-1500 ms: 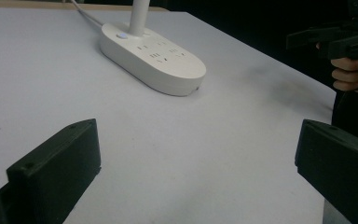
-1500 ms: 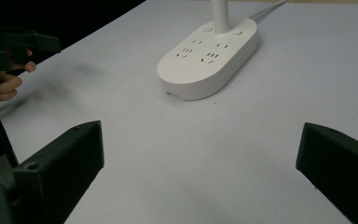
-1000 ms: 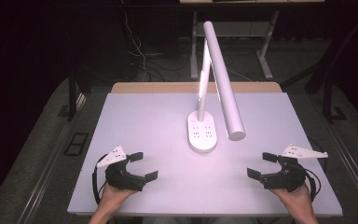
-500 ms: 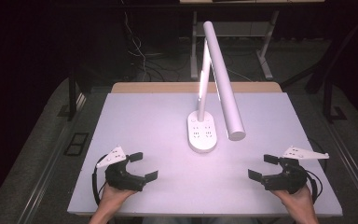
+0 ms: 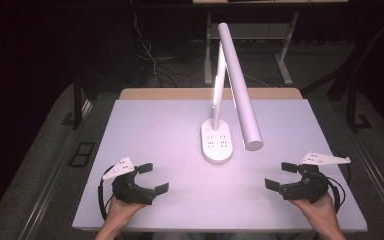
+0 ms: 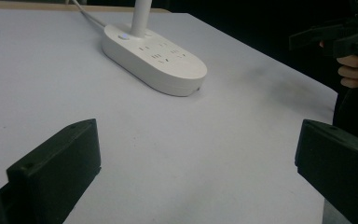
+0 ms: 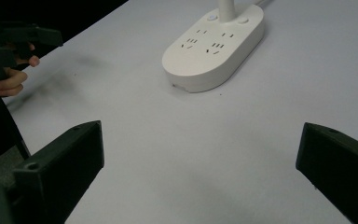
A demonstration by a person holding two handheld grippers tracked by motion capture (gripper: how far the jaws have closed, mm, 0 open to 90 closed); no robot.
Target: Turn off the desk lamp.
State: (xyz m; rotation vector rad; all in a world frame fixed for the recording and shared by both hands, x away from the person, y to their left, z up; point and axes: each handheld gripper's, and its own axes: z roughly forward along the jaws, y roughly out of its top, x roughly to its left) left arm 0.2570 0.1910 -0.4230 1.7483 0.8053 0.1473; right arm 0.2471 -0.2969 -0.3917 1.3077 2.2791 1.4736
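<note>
The left claw (image 5: 153,177) sits near the surface's (image 5: 145,130) front-left edge, jaws spread wide and holding nothing. The right claw (image 5: 281,176) mirrors it near the front-right edge, also gaping and unladen. Bare surface lies between them. The lamp (image 5: 219,143) stands mid-surface, its base well apart from both claws.
</note>
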